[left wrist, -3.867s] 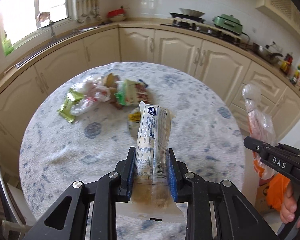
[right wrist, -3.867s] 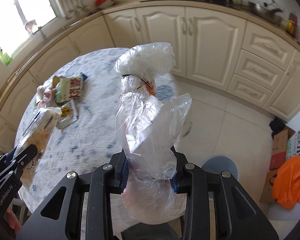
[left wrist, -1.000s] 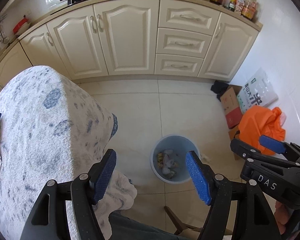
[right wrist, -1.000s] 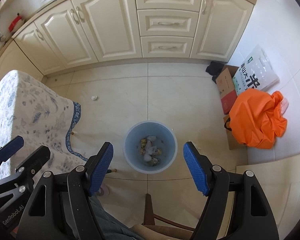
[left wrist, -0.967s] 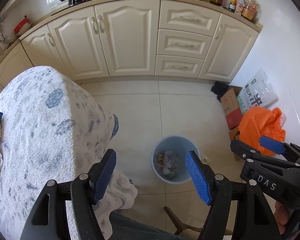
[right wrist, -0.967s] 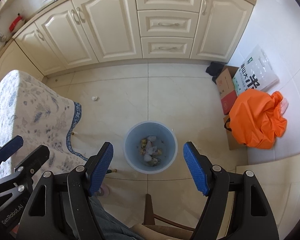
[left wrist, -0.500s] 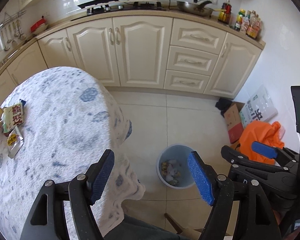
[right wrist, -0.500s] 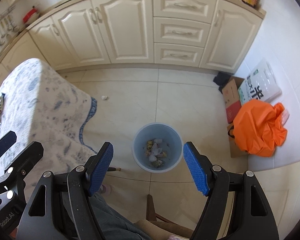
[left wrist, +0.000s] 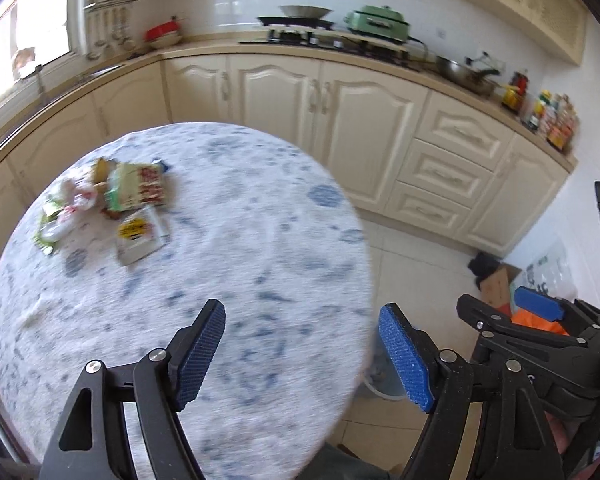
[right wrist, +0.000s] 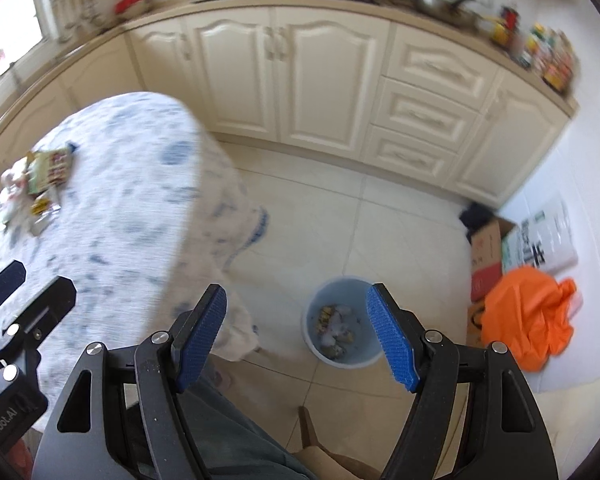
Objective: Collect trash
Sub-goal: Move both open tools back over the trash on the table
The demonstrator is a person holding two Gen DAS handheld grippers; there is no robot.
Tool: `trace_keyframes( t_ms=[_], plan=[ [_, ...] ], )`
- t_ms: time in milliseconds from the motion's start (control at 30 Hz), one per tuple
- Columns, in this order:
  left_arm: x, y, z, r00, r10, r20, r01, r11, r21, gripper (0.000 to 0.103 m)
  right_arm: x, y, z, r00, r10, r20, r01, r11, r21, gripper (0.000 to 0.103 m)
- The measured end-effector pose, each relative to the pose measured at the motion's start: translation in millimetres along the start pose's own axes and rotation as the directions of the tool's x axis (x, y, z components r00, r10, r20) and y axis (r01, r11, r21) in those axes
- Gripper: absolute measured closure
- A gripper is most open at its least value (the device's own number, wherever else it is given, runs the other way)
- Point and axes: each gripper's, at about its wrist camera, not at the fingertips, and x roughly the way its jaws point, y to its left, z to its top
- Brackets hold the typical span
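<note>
Both views have swung off the bin back toward the table since a second ago. Left wrist: your left gripper is empty, jaws opening, over the table's near edge; remaining wrappers sit clustered near its far-left edge, likely your next pick. Right wrist: your right gripper is released, nothing between the pads; the bin on the floor holds dropped trash beside the tablecloth's hanging edge.
</note>
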Motion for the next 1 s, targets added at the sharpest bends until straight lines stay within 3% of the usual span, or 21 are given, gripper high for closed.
trace_keyframes(
  t_ms=[233,567,833,1000],
  plan=[
    [-26.8,68.8,-17.7,0.994,0.107,-0.002,-0.106,0.983,-0.146,0.027,2.3,82.1,12.9,0.996,0.093,0.001,-0.092,0.985,-0.147,0.024],
    [-39.1,159.8,-28.1,0.966,0.247,-0.072,-0.256,0.902,-0.347,0.027,22.5,201.5,24.7,0.979,0.198,-0.056,-0.205,0.917,-0.343,0.024],
    [-26.4,212.7,-12.4,0.952,0.286,-0.113,-0.306,0.855,-0.418,0.023,46.4,257.5,44.4,0.973,0.214,-0.092,-0.232,0.881,-0.413,0.021],
    [1.4,241.5,0.2,0.948,0.29,-0.13,-0.317,0.838,-0.443,0.022,59.5,279.9,55.9,0.971,0.217,-0.1,-0.239,0.869,-0.433,0.02]
  ],
)
